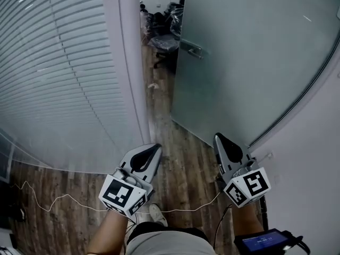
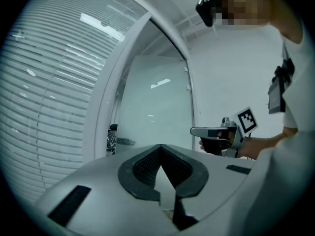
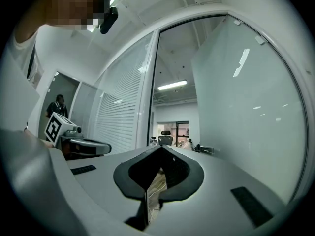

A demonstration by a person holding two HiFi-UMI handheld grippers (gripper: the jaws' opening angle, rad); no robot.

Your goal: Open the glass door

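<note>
Doorway ajar, both hand-held grippers closed

Blinds [image 1: 53,73] fill the left, beside the white door frame [image 1: 130,62]. The left hand-held gripper [image 1: 158,146] hovers over the wooden floor [image 1: 180,163], jaws together, empty. The right hand-held gripper [image 1: 217,137], likewise closed and empty, points at the frosted glass door [image 1: 249,62], which stands ajar.

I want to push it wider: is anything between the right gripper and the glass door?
Nothing visible does. The right gripper, jaws shut and empty, faces the glass door with only wooden floor between them; the door already stands ajar.
</note>
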